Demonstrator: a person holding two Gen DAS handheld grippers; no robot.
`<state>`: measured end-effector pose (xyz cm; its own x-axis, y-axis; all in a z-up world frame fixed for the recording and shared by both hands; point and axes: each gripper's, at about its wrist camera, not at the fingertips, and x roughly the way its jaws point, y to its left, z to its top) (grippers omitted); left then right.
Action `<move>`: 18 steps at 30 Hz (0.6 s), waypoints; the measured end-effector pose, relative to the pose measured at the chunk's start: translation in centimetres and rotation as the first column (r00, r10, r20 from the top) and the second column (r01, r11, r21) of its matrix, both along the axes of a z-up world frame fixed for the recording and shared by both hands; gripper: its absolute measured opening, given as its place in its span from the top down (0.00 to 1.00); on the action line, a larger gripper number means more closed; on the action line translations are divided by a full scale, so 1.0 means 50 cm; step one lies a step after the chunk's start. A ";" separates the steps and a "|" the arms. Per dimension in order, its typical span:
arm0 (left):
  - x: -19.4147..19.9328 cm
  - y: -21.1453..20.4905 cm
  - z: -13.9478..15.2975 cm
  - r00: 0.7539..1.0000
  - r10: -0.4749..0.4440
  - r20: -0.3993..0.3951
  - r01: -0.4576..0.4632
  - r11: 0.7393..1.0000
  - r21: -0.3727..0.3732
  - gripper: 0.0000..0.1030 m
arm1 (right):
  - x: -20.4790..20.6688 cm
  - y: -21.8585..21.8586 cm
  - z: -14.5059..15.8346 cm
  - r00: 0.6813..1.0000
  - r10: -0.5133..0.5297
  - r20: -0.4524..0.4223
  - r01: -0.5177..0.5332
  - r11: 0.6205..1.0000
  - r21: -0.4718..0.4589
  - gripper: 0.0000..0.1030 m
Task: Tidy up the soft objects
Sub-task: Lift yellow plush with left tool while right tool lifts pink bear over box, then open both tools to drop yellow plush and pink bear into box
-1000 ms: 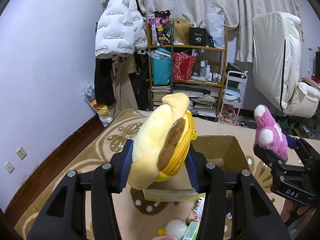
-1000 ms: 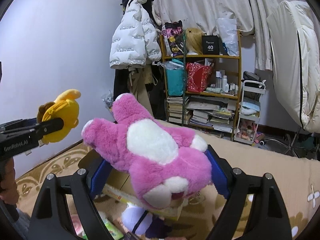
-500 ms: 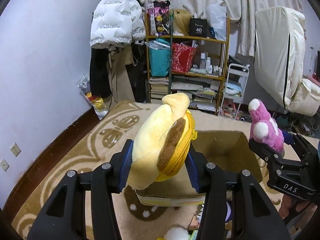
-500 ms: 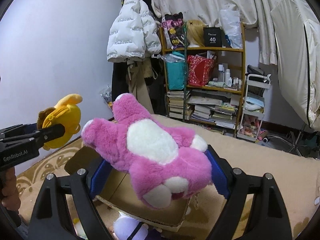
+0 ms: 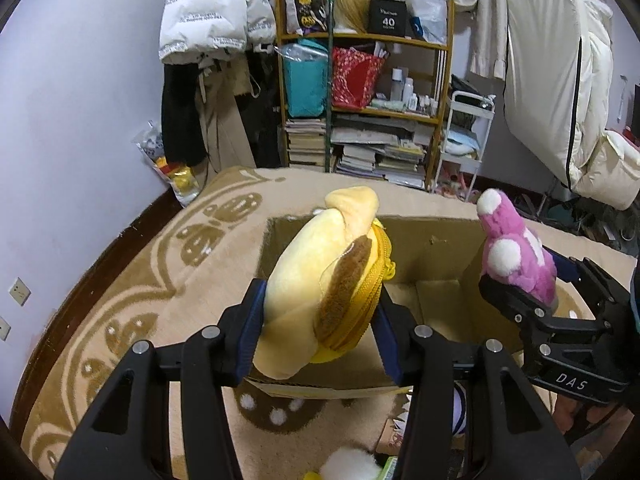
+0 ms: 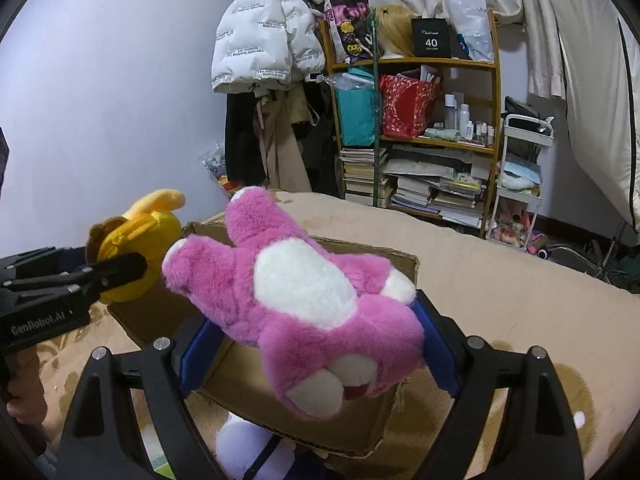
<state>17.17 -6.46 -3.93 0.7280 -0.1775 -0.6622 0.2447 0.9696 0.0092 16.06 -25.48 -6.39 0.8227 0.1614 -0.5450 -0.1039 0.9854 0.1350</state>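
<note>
My left gripper is shut on a yellow plush with a brown ear and a zip, holding it over the near rim of an open cardboard box. My right gripper is shut on a pink and white plush bear, which hangs over the same box. In the left wrist view the pink bear sits at the box's right side. In the right wrist view the yellow plush is at the box's left corner. The box bottom that shows is bare.
The box stands on a beige patterned rug. A white and purple plush and other small items lie on the floor by the box's near side. A crowded wooden shelf, hanging coats and a white cart line the far wall.
Both grippers have sunk and tipped downward with their toys still held. The box now sits closer beneath them and more of its inside shows.
</note>
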 end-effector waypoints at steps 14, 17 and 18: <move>0.010 -0.011 -0.027 0.999 -0.010 -0.046 0.011 1.000 0.017 0.45 | 0.007 0.009 -0.022 0.999 0.039 -0.038 -0.038 0.999 0.027 0.08; 0.010 -0.010 -0.030 0.998 -0.007 -0.054 0.008 1.000 0.019 0.41 | 0.008 0.009 -0.025 0.998 0.036 -0.050 -0.035 0.999 0.029 0.06; 0.009 -0.009 -0.029 0.998 -0.005 -0.055 0.006 1.000 0.018 0.39 | 0.008 0.008 -0.026 0.998 0.036 -0.053 -0.035 0.999 0.032 0.06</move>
